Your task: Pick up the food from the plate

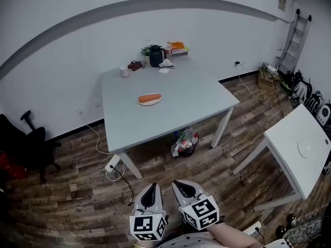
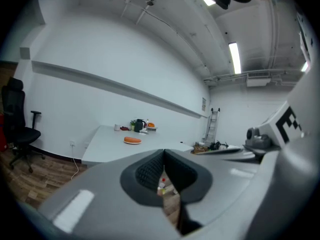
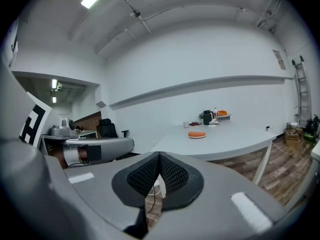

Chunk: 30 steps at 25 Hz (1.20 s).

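Note:
An orange sausage-like food [image 1: 150, 97] lies on a small white plate [image 1: 150, 103] near the middle of the pale grey table [image 1: 196, 99]. The same food [image 2: 132, 139] shows far off in the left gripper view, and the food [image 3: 197, 133] also shows in the right gripper view. Both grippers hang low over the wooden floor, well short of the table. My left gripper [image 1: 149, 191] is shut with nothing between its pads. My right gripper [image 1: 180, 185] stands beside it, also shut and empty.
At the table's far edge stand a dark kettle [image 1: 155, 56], a white cup [image 1: 124, 72], a plant and small clutter. A bag of rubbish [image 1: 186, 142] sits under the table. A black office chair [image 1: 31, 143] is at left, a second white table [image 1: 300, 146] at right, a ladder [image 1: 295, 35] beyond.

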Each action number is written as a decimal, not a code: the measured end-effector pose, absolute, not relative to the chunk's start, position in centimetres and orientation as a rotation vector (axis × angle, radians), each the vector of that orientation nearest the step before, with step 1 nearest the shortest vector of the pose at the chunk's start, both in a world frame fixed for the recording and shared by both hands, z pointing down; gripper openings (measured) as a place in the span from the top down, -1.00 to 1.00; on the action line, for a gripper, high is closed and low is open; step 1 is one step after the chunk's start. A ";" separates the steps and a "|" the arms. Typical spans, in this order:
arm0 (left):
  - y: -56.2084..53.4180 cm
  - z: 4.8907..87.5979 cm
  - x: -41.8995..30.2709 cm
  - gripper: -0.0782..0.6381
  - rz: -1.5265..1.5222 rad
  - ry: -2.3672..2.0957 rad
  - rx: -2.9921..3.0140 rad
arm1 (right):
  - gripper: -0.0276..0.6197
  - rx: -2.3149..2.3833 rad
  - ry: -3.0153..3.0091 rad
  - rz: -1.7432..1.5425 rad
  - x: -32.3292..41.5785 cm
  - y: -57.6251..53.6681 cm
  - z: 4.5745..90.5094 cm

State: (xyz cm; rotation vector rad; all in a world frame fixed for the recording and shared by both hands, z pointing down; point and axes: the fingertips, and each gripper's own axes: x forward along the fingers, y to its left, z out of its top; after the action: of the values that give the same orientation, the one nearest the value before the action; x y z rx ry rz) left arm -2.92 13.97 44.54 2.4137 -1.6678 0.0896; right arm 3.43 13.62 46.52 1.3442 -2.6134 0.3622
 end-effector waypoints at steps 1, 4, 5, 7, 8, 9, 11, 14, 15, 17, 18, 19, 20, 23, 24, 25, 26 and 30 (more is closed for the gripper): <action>12.5 44.5 -2.8 0.76 0.086 -1.681 2.400 | 0.92 1.331 -2.618 0.352 3.7 11.9 46.4; 8.5 44.3 -2.0 0.76 0.087 -1.724 2.371 | 0.92 1.286 -2.640 0.332 4.4 7.7 46.0; 7.2 44.1 -1.8 0.76 0.084 -1.736 2.363 | 0.92 1.270 -2.649 0.325 4.6 6.4 45.8; 4.6 43.9 -1.4 0.76 0.071 -1.756 2.343 | 0.92 1.237 -2.661 0.310 4.9 3.9 45.5; 3.3 43.8 -1.1 0.76 0.062 -1.764 2.333 | 0.92 1.218 -2.665 0.304 5.2 2.8 45.4; 2.2 43.8 -0.9 0.76 0.051 -1.773 2.324 | 0.92 1.200 -2.669 0.299 5.5 1.7 45.4; 0.4 43.8 -0.3 0.76 0.037 -1.792 2.313 | 0.92 1.177 -2.681 0.300 6.2 -0.1 45.6; -1.9 44.2 -0.1 0.76 0.066 -1.810 2.301 | 0.92 1.174 -2.693 0.318 6.6 -2.6 45.6; -2.7 44.4 -0.2 0.76 0.079 -1.811 2.292 | 0.92 1.170 -2.691 0.323 6.6 -3.4 45.6; -4.0 44.7 -0.1 0.76 0.094 -1.809 2.274 | 0.92 1.158 -2.684 0.333 6.7 -4.7 45.9; -4.6 44.9 0.1 0.76 0.099 -1.807 2.269 | 0.92 1.153 -2.681 0.340 6.9 -5.4 46.1; -5.4 45.0 0.2 0.76 0.102 -1.805 2.267 | 0.92 1.150 -2.677 0.347 7.0 -6.1 46.3; -6.4 45.1 0.2 0.76 0.105 -1.803 2.267 | 0.92 1.148 -2.671 0.352 7.1 -6.9 46.6; -10.2 45.7 -0.3 0.76 0.109 -1.792 2.264 | 0.92 1.148 -2.642 0.349 7.0 -10.2 47.5; -11.5 46.0 -0.7 0.76 0.111 -1.791 2.262 | 0.92 1.150 -2.632 0.348 6.8 -11.5 47.8; -13.0 46.2 -1.2 0.76 0.113 -1.790 2.261 | 0.92 1.152 -2.625 0.349 6.6 -12.8 48.1; -14.5 46.4 -1.6 0.76 0.114 -1.791 2.258 | 0.92 1.155 -2.619 0.351 6.4 -14.3 48.3; -20.5 46.7 -3.1 0.76 0.102 -1.784 2.253 | 0.92 1.151 -2.589 0.332 5.1 -20.5 48.7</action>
State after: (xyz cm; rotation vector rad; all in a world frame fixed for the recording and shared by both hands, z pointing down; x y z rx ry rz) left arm -3.12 -20.49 46.68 2.2531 -1.7837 0.1016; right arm 5.05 -20.51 48.73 1.1511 -2.5888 0.3316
